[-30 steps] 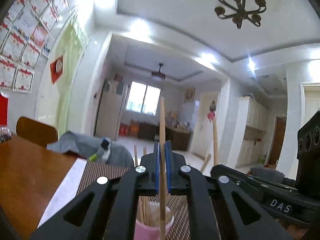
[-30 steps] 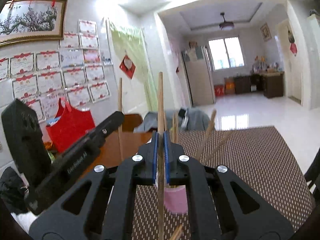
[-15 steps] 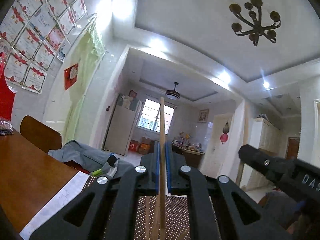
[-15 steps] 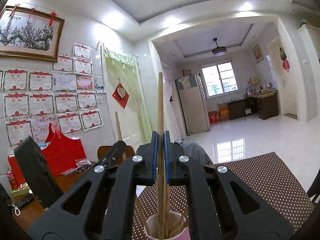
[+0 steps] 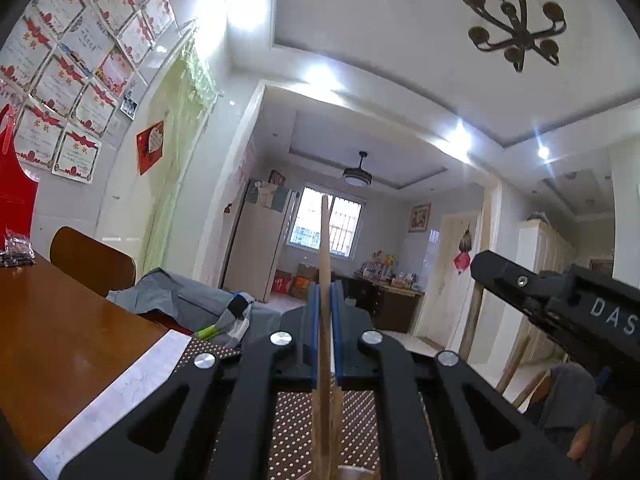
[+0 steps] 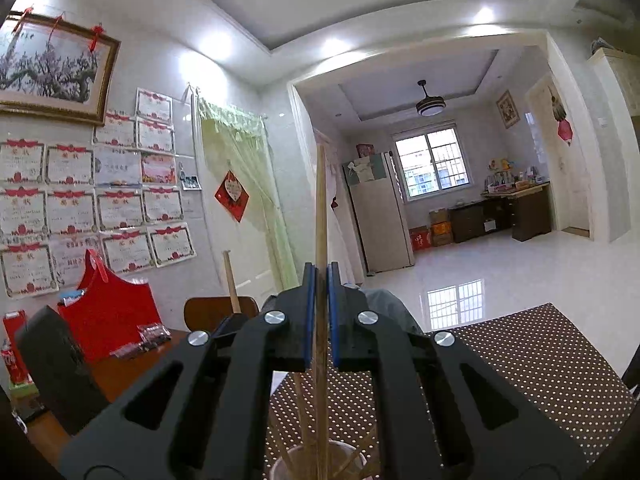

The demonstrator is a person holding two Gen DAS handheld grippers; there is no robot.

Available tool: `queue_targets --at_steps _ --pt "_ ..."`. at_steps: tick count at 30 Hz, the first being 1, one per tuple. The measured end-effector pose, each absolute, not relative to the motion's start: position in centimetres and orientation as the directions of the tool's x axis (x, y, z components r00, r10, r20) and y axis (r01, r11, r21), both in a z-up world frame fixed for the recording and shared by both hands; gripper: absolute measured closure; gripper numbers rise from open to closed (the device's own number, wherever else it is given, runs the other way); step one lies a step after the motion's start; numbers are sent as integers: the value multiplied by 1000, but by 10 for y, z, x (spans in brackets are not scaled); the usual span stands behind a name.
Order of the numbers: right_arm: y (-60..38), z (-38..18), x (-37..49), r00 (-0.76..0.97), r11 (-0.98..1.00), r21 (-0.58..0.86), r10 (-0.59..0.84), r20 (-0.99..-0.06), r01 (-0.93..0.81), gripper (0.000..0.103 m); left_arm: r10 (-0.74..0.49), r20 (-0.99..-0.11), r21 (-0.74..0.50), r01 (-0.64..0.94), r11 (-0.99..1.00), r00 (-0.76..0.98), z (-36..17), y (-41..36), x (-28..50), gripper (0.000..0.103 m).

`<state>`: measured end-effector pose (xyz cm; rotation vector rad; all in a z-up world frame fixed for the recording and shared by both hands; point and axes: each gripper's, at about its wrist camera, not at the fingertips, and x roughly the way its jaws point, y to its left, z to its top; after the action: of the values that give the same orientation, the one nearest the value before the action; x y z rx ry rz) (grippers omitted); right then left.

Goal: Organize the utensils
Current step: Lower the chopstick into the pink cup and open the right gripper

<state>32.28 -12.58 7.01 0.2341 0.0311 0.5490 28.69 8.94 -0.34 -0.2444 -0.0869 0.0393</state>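
Note:
My left gripper [image 5: 325, 300] is shut on a wooden chopstick [image 5: 325, 248] that stands upright between its blue pads. My right gripper [image 6: 321, 280] is shut on another upright wooden chopstick [image 6: 321, 208]. Its lower end reaches into a pink cup [image 6: 316, 460] holding several chopsticks, at the bottom edge of the right wrist view. The cup rim barely shows at the bottom of the left wrist view [image 5: 352, 470]. The right gripper's body [image 5: 560, 304] shows at the right of the left wrist view. The left gripper's chopstick top [image 6: 230, 280] shows in the right wrist view.
A brown dotted placemat [image 6: 520, 360] lies under the cup on a wooden table [image 5: 60, 328]. A red bag [image 6: 108, 312] and a black box [image 6: 52, 360] stand at the left. A chair with grey cloth [image 5: 180, 300] is behind the table.
Both grippers have tilted upward and moved over the cup. The cup has dropped to the bottom edge of both views. Both still hold their chopsticks.

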Motion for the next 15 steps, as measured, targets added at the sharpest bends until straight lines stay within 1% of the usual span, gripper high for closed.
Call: queue_targets --at_steps 1,2,3,7,10,15 --pt "-125 69 323 854 829 226 519 29 -512 97 49 73 -242 -30 970 996 -4 91 287 94" --pt "-125 67 323 854 829 226 520 23 -511 97 46 61 -247 -29 969 997 -3 93 286 82" --pt "-125 66 322 853 829 226 521 20 -512 97 47 55 -253 -31 967 997 -3 94 286 77" --pt "-124 64 316 852 832 212 523 8 -513 96 54 42 -272 -41 961 998 1 103 277 76" --pt "-123 63 311 852 834 206 523 -2 -511 96 63 29 -257 -53 965 998 3 105 270 69" --pt "-121 58 305 855 841 200 517 -29 -502 96 79 -12 -243 -80 967 997 5 111 260 64"
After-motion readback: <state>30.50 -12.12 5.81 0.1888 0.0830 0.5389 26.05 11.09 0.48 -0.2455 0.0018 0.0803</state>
